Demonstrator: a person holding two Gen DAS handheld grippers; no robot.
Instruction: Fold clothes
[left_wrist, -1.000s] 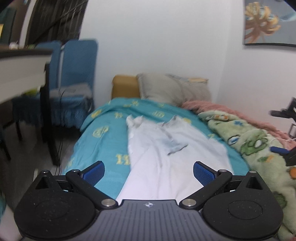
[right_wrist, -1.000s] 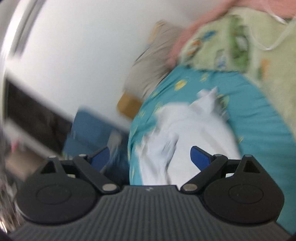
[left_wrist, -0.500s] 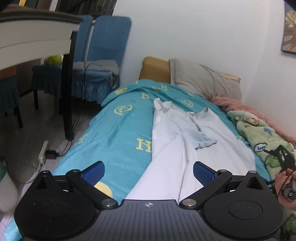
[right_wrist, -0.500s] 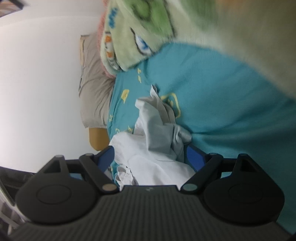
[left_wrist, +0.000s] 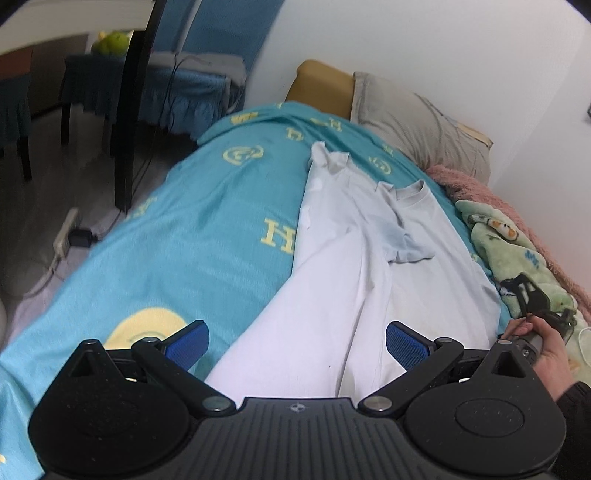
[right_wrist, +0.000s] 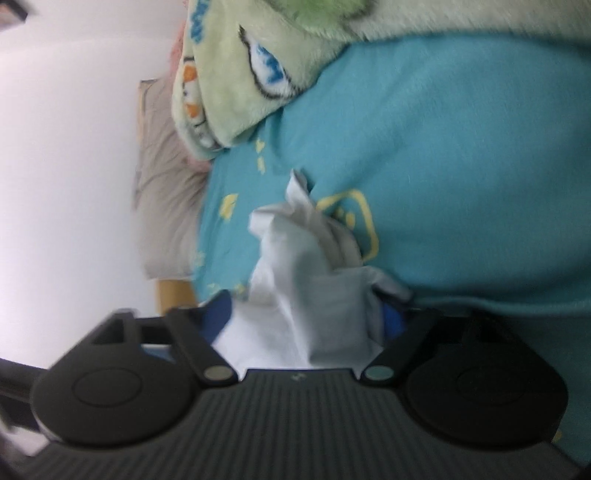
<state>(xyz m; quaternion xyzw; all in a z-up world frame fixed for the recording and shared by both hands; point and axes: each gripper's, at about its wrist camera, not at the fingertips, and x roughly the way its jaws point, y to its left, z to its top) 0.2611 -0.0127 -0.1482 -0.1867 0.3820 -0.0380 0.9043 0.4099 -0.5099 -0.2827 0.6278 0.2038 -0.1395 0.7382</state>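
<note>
- White T-shirt (left_wrist: 354, 266) lies lengthwise on the turquoise bedspread (left_wrist: 177, 243), collar at the far end near the grey pillow (left_wrist: 417, 125), hem at the near end under the left gripper.
- One sleeve is folded in over the chest, and a loose corner of cloth sticks up at the far left of the shirt.
- Left gripper (left_wrist: 297, 341) hangs over the near hem with its blue pads spread wide; cloth lies below the gap, and neither pad touches it.
- Right gripper (right_wrist: 306, 314) is seen rolled onto its side, so the bed looks tipped in its view.
- Its jaws are closing with a bunched fold of the T-shirt (right_wrist: 295, 266) between them; the picture is blurred, and I cannot tell whether the pads already press on the cloth.
- In the left wrist view a person's hand (left_wrist: 543, 350) in a dark sleeve holds that tool at the near right edge of the shirt.
- Green cartoon blanket (left_wrist: 517, 251) lies along the right side of the bed, with a pink blanket (left_wrist: 480, 192) beyond it.
- Blue chairs (left_wrist: 207, 48) stand far left, beside a dark table leg (left_wrist: 133, 110).
</note>
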